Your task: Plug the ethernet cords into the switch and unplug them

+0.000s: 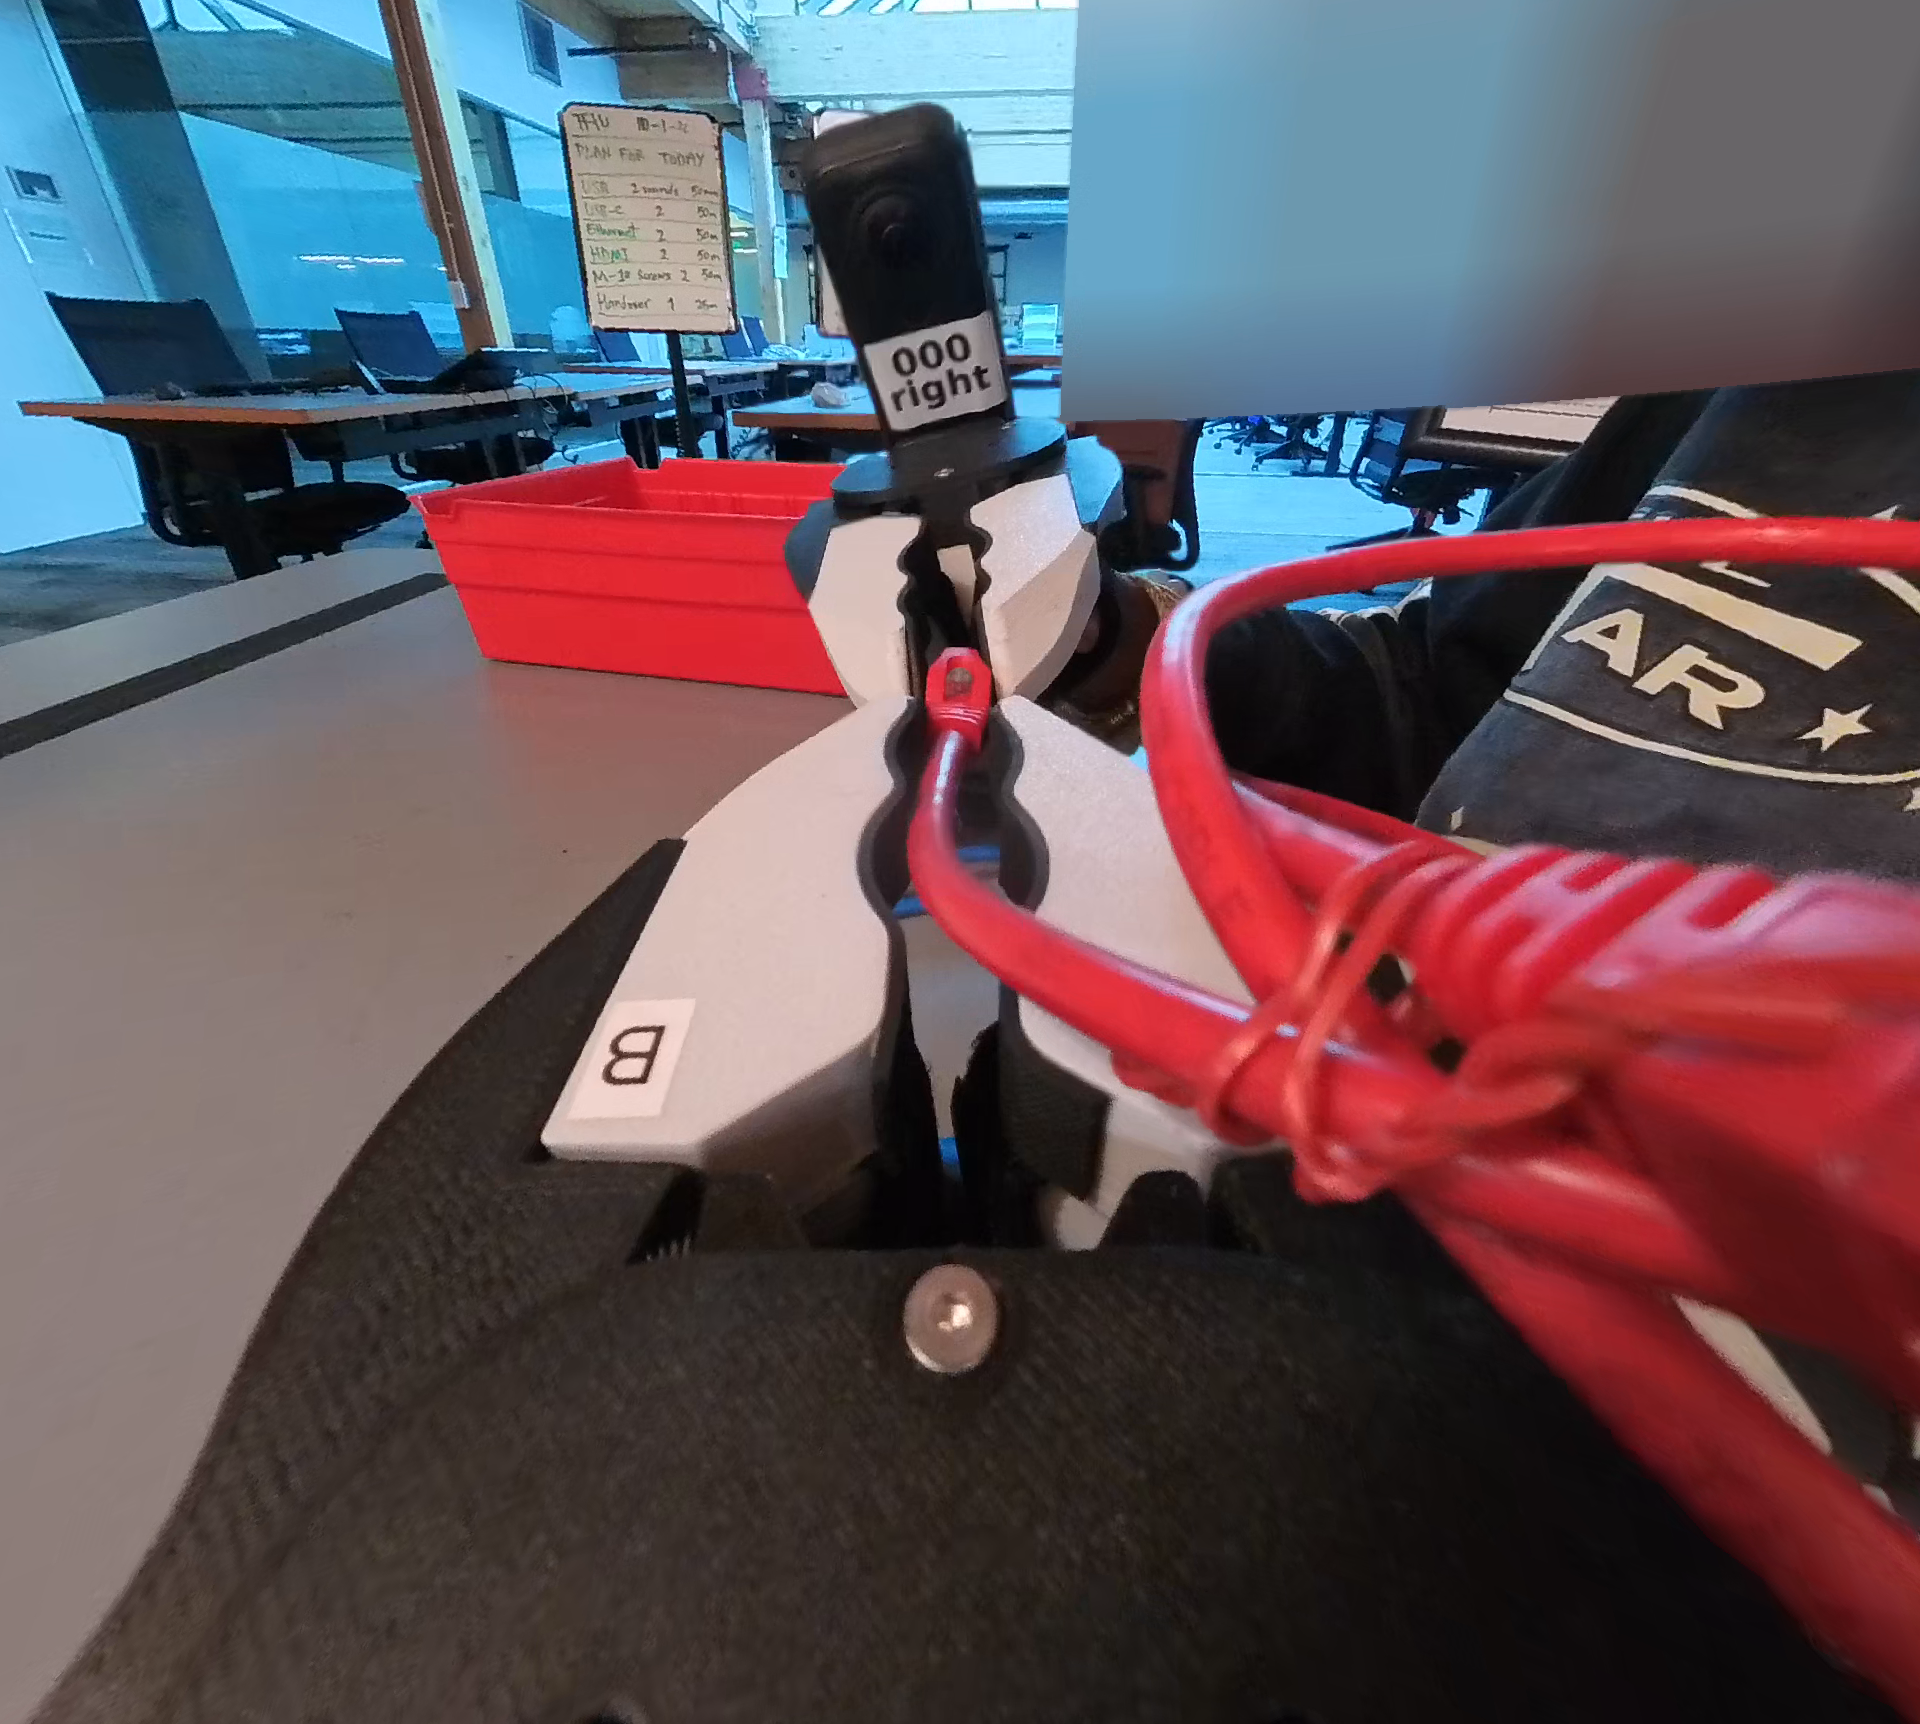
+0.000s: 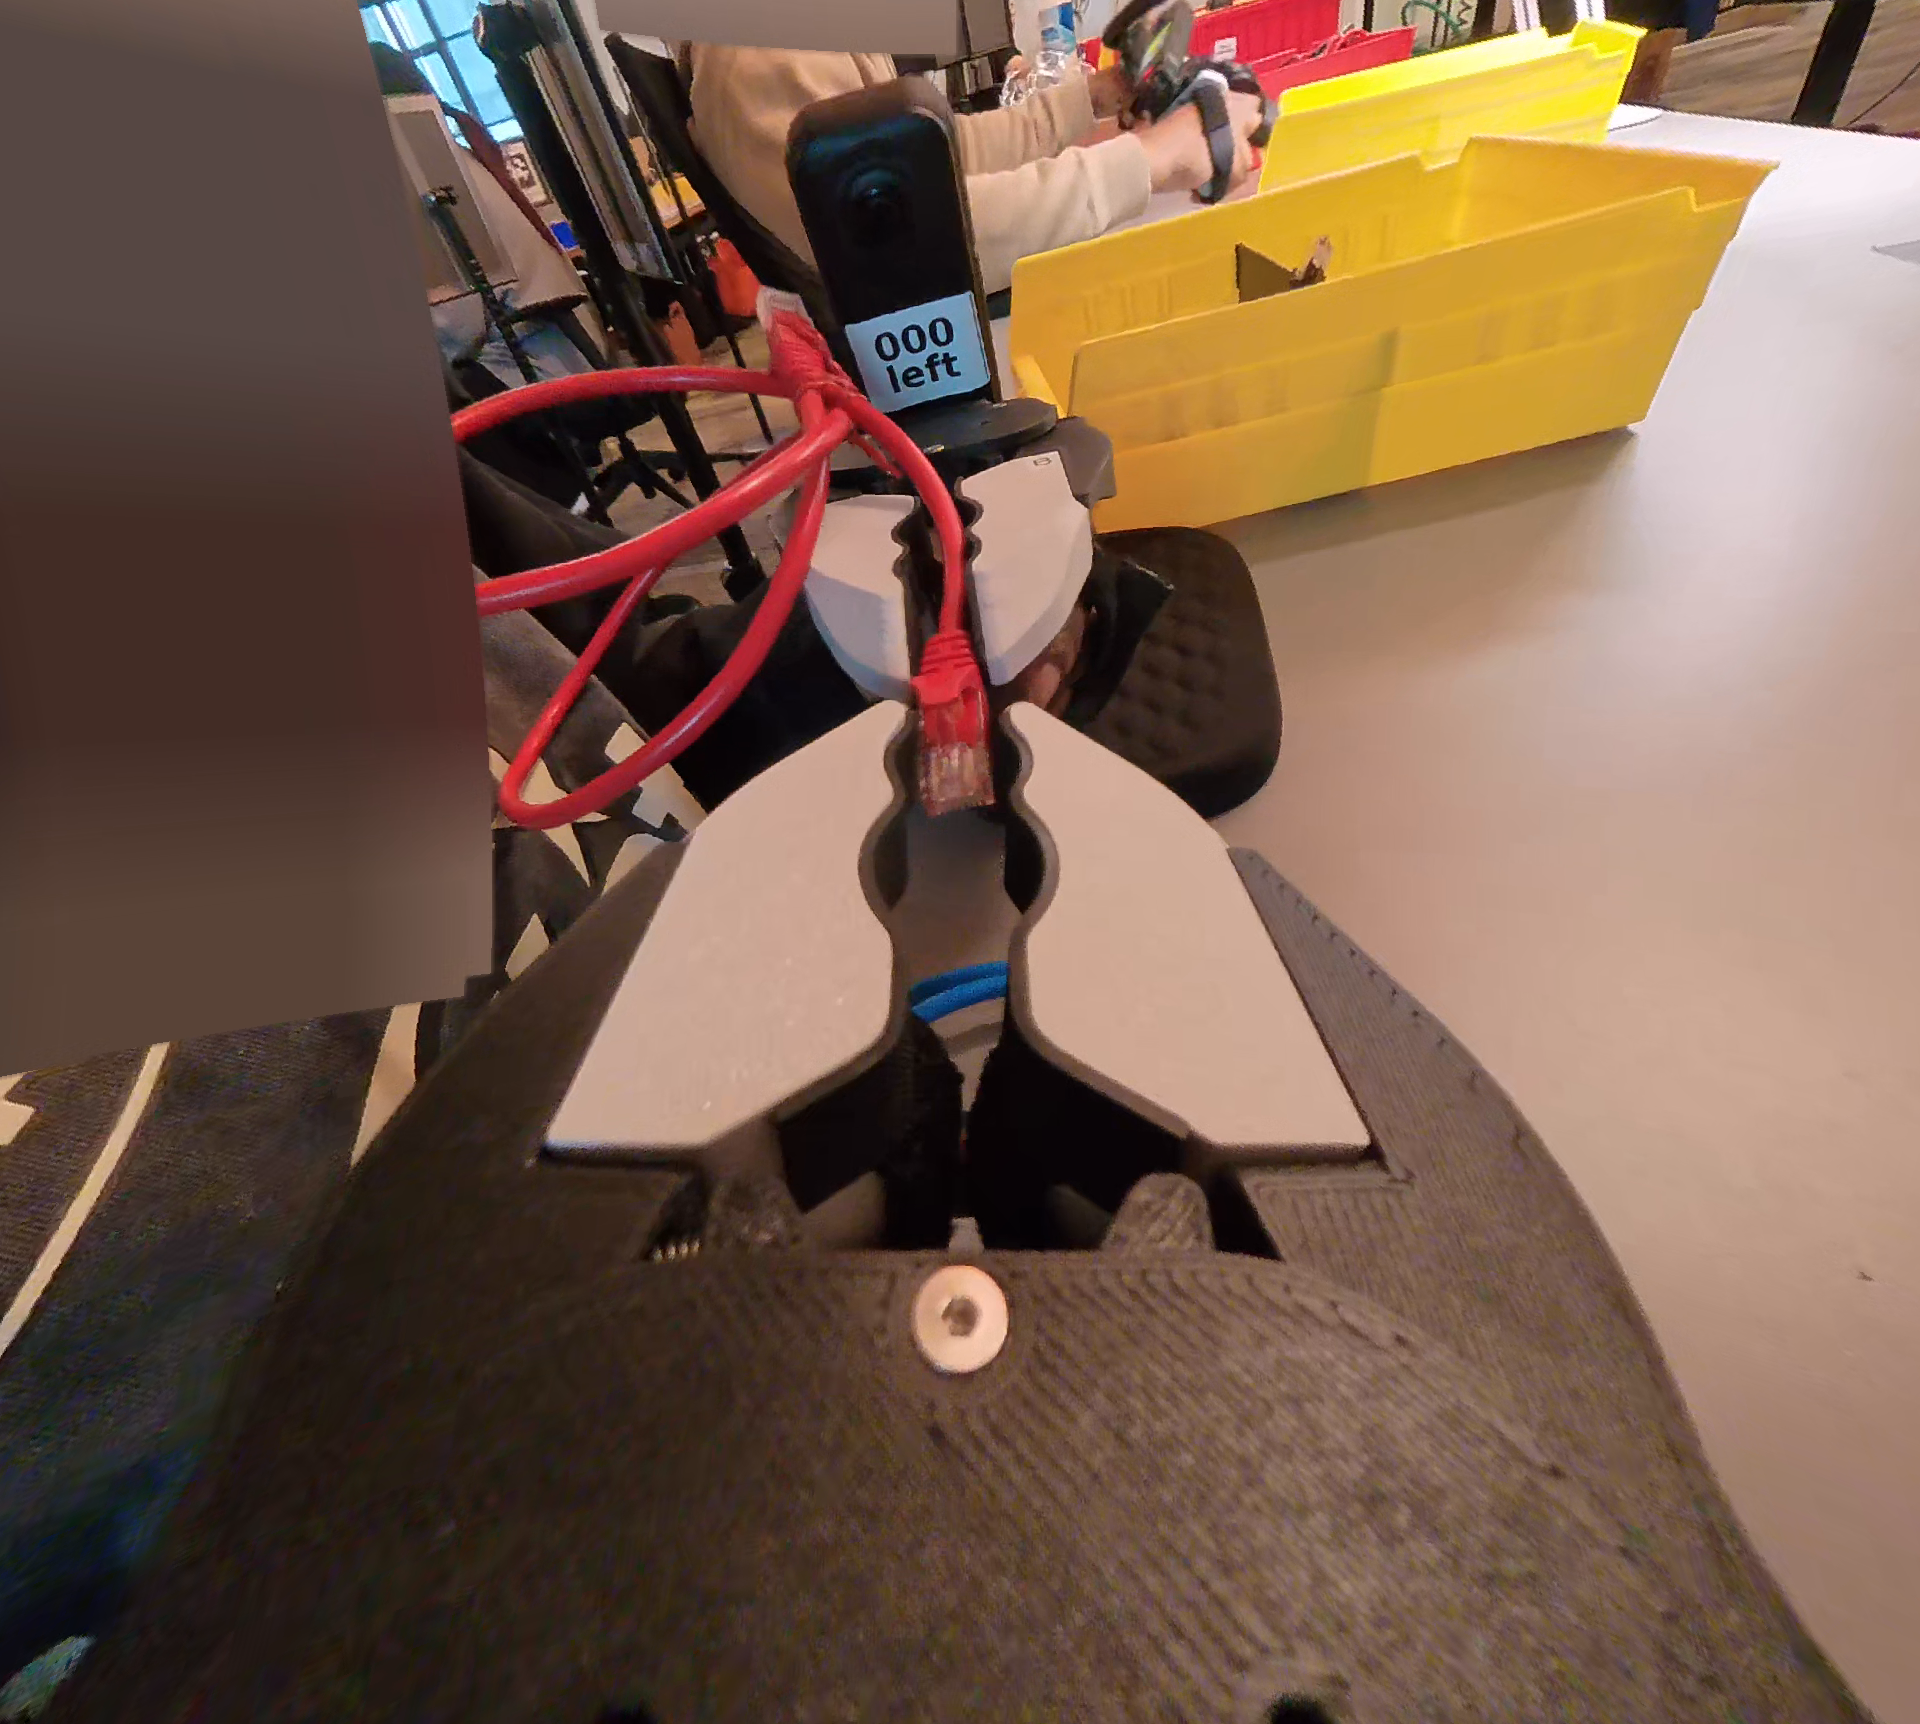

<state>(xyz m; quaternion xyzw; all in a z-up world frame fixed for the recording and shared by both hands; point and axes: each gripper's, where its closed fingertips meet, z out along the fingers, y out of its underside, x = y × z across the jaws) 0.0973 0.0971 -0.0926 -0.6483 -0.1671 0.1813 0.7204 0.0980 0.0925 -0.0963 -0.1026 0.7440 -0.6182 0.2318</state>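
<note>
Left gripper (image 1: 951, 718) clenched on red ethernet cord (image 1: 1039, 926), right gripper (image 2: 951, 724) released around its plug (image 2: 951, 744), near yellow bin (image 2: 1351, 344).

Left wrist view: I see a white printed label (image 1: 940, 373) on the black camera (image 1: 899, 240); a white one-letter sticker (image 1: 632, 1056) on the left gripper (image 1: 951, 718); a handwritten whiteboard (image 1: 649, 220); lettering on a dark shirt (image 1: 1683, 677).
Right wrist view: a second white label (image 2: 914, 357) on the other camera (image 2: 883, 209).

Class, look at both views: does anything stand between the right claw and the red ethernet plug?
Nothing visible does: the red ethernet plug sits between the tips of the right claw, held out by the left claw.
</note>
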